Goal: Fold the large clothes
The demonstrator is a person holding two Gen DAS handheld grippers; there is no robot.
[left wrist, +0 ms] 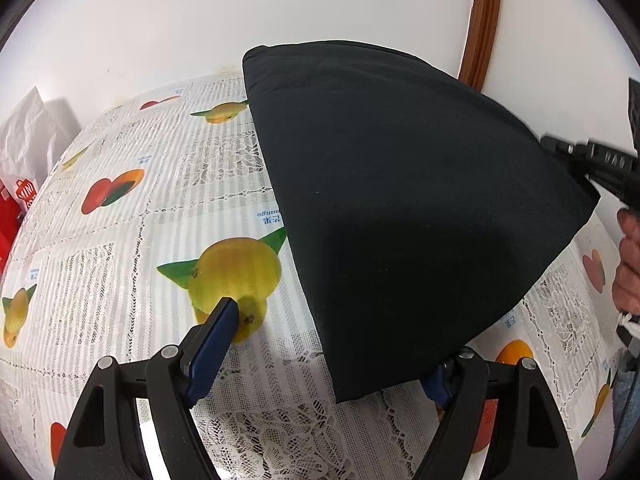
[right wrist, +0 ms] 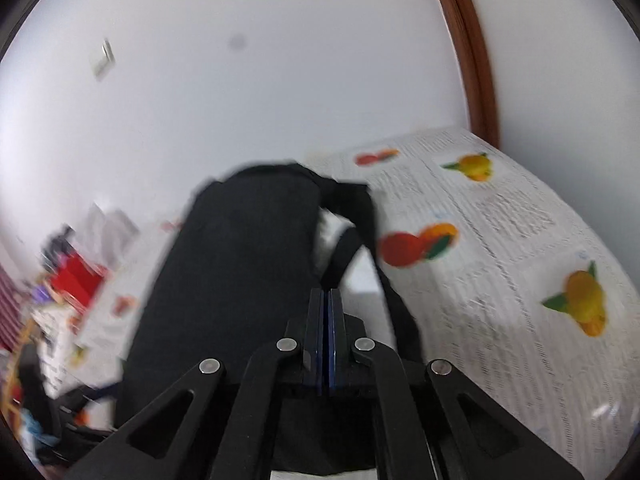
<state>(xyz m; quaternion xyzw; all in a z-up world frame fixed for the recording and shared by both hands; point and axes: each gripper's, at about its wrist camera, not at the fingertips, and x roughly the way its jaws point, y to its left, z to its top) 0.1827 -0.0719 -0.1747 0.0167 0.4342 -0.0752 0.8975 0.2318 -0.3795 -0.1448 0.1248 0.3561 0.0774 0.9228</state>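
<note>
Garment count: one black cloth [left wrist: 400,200], folded, draped across the tabletop [left wrist: 120,240] toward its far edge, one corner raised. Grippers: two. Left gripper [left wrist: 332,344] stands wide open, one finger over the printed tablecloth [right wrist: 520,240], the other hidden under the cloth's near corner. Right gripper [right wrist: 329,320] is pressed closed on the cloth, lifting it.

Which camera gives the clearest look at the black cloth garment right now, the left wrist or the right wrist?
The left wrist view: the black cloth garment is sharp there, its folded edges outlined against the fruit-print lace tablecloth. The right wrist view is motion-blurred and shows it only as a dark mass beyond the right gripper, whose fingers are closed.
</note>
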